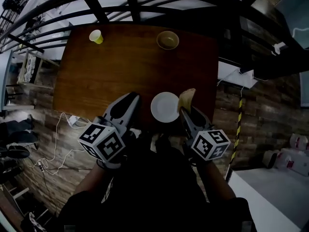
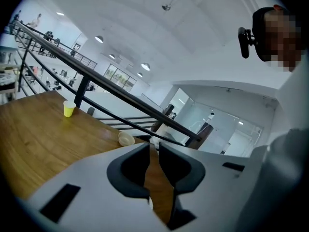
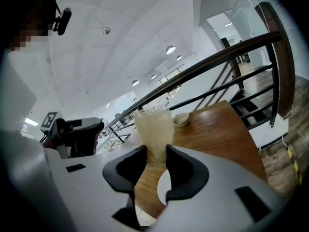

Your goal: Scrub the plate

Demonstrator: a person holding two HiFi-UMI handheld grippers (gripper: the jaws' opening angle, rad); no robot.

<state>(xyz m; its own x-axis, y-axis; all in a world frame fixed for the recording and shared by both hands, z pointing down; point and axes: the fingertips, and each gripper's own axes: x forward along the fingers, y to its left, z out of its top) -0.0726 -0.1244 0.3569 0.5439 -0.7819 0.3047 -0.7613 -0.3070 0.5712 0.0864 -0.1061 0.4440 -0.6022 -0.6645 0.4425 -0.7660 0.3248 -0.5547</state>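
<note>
A round white plate (image 1: 164, 107) lies on the brown wooden table (image 1: 116, 66) near its front edge, and its rim (image 3: 163, 187) shows below the right jaws. My right gripper (image 1: 185, 112) is just right of the plate, shut on a pale yellow mesh scrubber (image 1: 187, 99) that sticks up past the jaws (image 3: 153, 127). The scrubber is held beside the plate's right rim, raised off the table. My left gripper (image 1: 131, 100) hovers just left of the plate. Its jaws (image 2: 153, 149) are shut with only a thin slit between them and nothing held.
A yellow cup (image 1: 96, 36) stands at the table's far left (image 2: 69, 108). A tan bowl (image 1: 167, 40) sits at the far middle (image 2: 126, 138) (image 3: 181, 120). A dark metal railing (image 1: 145, 4) runs behind the table. The floor drops away past the table's right edge.
</note>
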